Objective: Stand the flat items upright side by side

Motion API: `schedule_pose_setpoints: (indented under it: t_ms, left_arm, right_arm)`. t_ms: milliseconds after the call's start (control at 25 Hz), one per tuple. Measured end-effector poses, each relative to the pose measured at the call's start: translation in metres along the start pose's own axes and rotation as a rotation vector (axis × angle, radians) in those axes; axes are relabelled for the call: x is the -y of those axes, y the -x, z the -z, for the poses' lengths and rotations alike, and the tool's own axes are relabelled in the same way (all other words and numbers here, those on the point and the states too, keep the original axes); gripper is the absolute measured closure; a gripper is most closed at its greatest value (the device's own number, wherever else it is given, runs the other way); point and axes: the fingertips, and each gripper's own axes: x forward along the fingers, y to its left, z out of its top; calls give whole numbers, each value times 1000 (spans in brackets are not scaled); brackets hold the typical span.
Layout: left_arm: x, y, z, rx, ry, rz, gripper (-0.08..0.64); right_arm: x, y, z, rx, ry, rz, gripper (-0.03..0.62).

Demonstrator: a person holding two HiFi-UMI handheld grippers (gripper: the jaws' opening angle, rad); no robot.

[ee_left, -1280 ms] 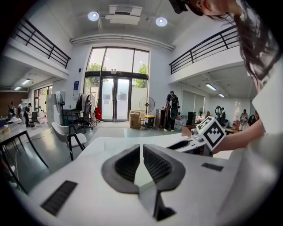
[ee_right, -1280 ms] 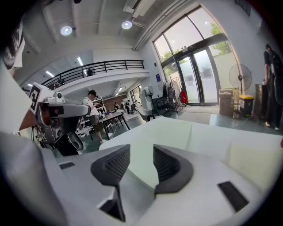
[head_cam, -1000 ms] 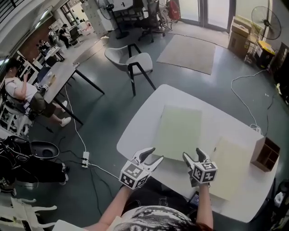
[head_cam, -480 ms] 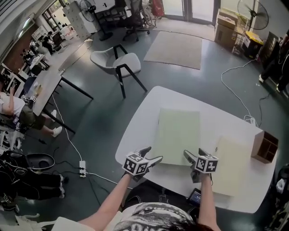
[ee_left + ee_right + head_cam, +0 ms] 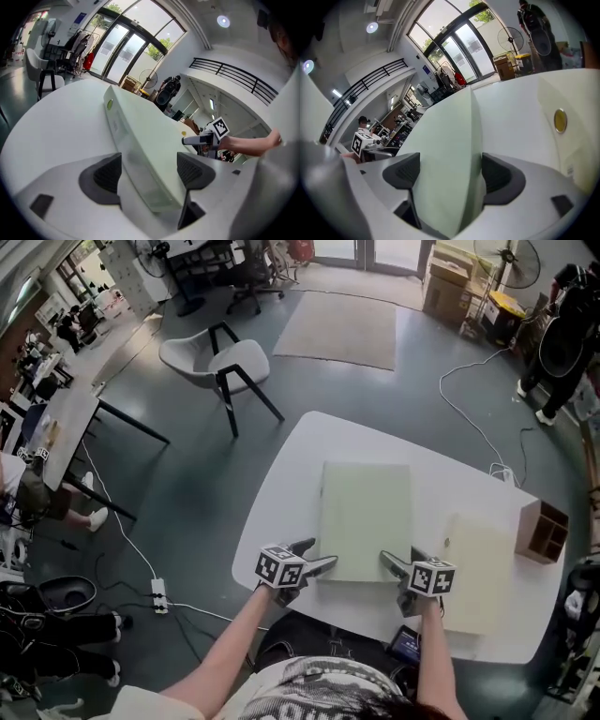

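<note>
A pale green flat item (image 5: 364, 519) lies face down in the middle of the white table (image 5: 281, 493); a cream flat item (image 5: 478, 563) lies to its right. My left gripper (image 5: 317, 557) is at the green item's near left corner and my right gripper (image 5: 399, 557) at its near right corner. In the left gripper view that corner (image 5: 140, 154) sits between the wide jaws of the left gripper (image 5: 150, 171). The right gripper (image 5: 447, 173) straddles the other corner (image 5: 445, 154) the same way. Both pairs of jaws have just been opening, and neither clearly presses on the item.
A small wooden organiser box (image 5: 541, 531) stands at the table's right edge beyond the cream item (image 5: 562, 117). A white chair (image 5: 220, 357) and a rug (image 5: 342, 329) are on the floor behind. A cable (image 5: 473, 427) trails off the table's far right.
Both grippers have come down and forward to the green item's near corners, the left one more. Their jaws stand wider than a second ago.
</note>
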Motion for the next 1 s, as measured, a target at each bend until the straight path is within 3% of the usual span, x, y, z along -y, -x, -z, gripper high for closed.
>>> schedule_pose_setpoints:
  t_ms: [240, 600, 840, 1000]
  left_arm:
    - [-8, -12, 0, 6, 95, 64, 184]
    - [-26, -19, -8, -17, 223, 83, 178]
    - [-13, -16, -21, 65, 93, 52, 179]
    - [-2, -16, -38, 111, -56, 39, 178]
  right_arm:
    - [-4, 6, 4, 19, 63, -20, 199]
    - [-16, 12, 10, 59, 202, -20, 214]
    - [-23, 17, 6, 92, 235, 16, 216]
    - [-22, 26, -6, 132, 326, 54, 218]
